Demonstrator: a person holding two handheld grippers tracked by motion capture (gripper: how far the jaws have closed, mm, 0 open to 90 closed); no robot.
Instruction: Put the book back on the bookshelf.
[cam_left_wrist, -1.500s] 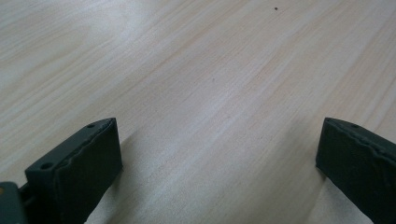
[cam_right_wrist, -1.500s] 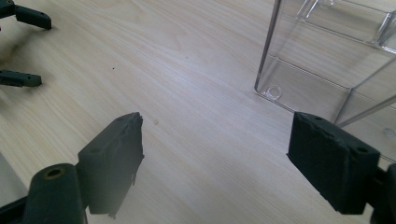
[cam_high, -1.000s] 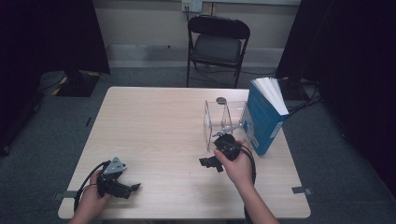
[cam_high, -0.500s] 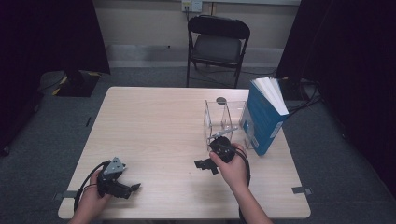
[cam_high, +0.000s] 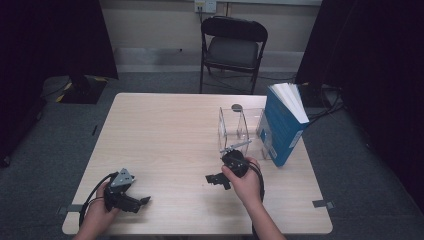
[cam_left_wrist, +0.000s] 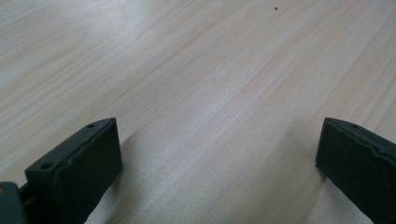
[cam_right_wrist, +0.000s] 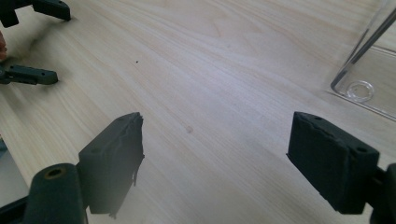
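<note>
So both grippers are down low over the pale wooden worktop (cam_high: 165, 130), one in each hand. The left gripper (cam_high: 142, 202) sits near the front left corner, cable looping back past the hand, grey plate on top. In the left gripper view its jaws stand wide apart with nothing but bare wood grain between them, plus a tiny dark speck (cam_left_wrist: 276, 8) farther off.

The right gripper (cam_high: 216, 180) is nearer the middle-right, held by the right hand (cam_high: 245, 182), jaws pointing toward the left side of the worktop. Its own view shows the jaws spread wide too, nothing held, just wood between them. You can spot the other gripper's black jaws in the top left corner of that view, well apart.

Just behind the right hand there's a clear plastic box (cam_high: 240, 131), open-topped, and its corner shows at the right edge of the right gripper view (cam_right_wrist: 359, 88). Standing right beside the box is a thick blue book (cam_high: 282, 130), upright, pages fanned at the top. A black folding chair (cam_high: 233, 47) sits beyond the far edge.
</note>
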